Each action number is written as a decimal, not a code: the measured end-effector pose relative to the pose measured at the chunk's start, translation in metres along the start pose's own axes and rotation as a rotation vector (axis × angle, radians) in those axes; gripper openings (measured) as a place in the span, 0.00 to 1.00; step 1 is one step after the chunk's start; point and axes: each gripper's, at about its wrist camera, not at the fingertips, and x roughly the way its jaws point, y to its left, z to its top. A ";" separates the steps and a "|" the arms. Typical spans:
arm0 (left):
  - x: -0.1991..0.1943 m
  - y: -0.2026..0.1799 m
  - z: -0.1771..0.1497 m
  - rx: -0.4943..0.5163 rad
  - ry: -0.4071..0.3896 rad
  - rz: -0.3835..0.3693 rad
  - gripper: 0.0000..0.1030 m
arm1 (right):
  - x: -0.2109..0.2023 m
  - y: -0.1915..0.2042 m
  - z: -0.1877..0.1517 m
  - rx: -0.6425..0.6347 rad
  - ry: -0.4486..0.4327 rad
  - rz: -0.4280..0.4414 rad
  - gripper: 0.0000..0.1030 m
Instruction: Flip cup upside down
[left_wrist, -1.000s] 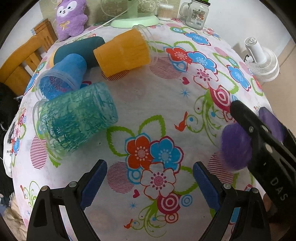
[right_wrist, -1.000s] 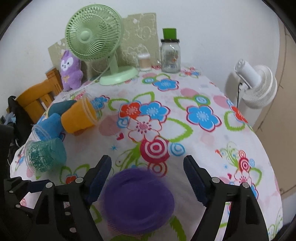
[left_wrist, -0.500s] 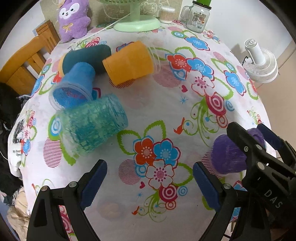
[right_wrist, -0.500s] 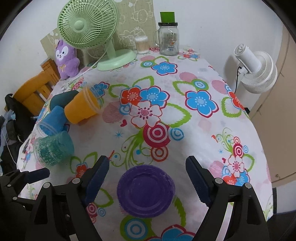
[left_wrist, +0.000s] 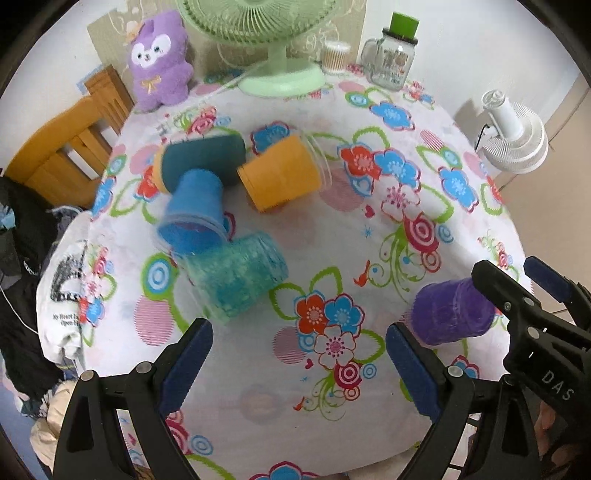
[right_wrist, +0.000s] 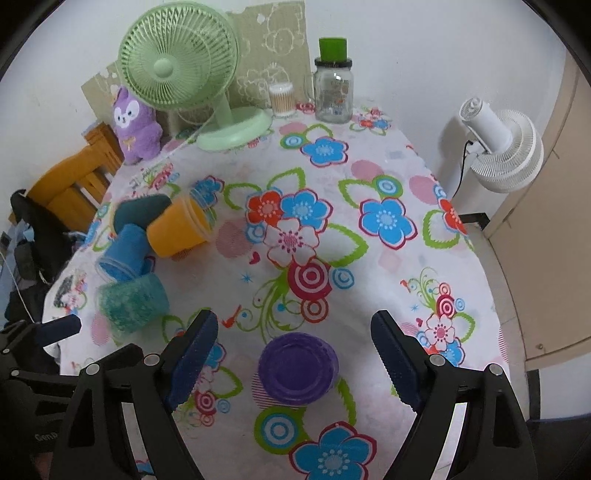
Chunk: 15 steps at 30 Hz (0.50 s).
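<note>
Tablecloth edge — purple cup inverted

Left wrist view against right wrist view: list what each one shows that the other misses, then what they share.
Only the left wrist view shows the side wall of the purple plastic cup and the right gripper beside it. Only the right wrist view shows that cup's flat base facing up, between open fingers and untouched, plus the whole head of the green desk fan. Both show the orange cup, the blue cup and the teal textured cup lying on their sides on the floral tablecloth, and the purple plush toy.
</note>
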 end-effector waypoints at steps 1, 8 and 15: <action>-0.005 0.002 0.001 -0.003 -0.008 -0.006 0.95 | -0.003 0.001 0.001 -0.004 -0.003 -0.002 0.85; -0.026 0.017 0.006 -0.018 -0.035 -0.020 0.98 | -0.019 0.008 0.004 -0.037 0.004 -0.026 0.85; -0.058 0.021 0.011 -0.007 -0.101 -0.037 0.98 | -0.050 0.021 0.009 -0.069 -0.054 -0.007 0.85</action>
